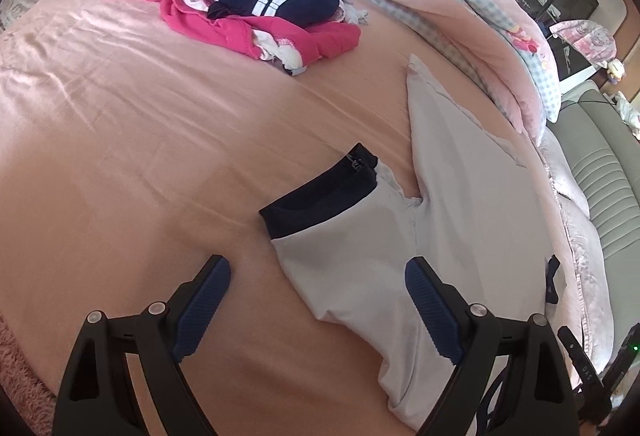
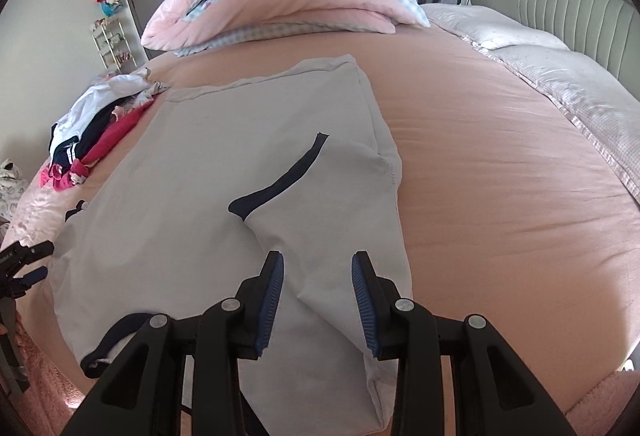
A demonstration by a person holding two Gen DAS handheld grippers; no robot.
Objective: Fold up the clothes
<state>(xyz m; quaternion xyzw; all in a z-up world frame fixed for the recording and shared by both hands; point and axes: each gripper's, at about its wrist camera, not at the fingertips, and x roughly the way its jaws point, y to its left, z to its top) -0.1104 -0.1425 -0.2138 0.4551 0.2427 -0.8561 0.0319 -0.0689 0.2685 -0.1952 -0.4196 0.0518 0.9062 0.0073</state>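
Slippage worries me most: my right tongs (image 2: 318, 288) stand parted astride a raised ridge of the pale grey short-sleeved shirt with navy cuffs (image 2: 224, 172), gripping nothing that I can see, and thin cloth like this may bunch or slide out if they shut on too shallow a bite. My left tongs (image 1: 318, 300) gape wide above the shirt's near sleeve (image 1: 320, 212), empty, so one uneven pull could drag the whole garment askew.

That shirt lies spread near the bed's near edge, one sleeve already turned inward. Whether this is mid-fold or mere smoothing I cannot judge.

Underneath is a soft pink bedsheet (image 1: 140, 140), which gives and creases. A loose heap of red, navy and white clothes (image 1: 248, 8) sits towards the far edge, a folded pink quilt (image 2: 288, 4) beyond, a grey padded headboard (image 2: 560, 8) at one side.
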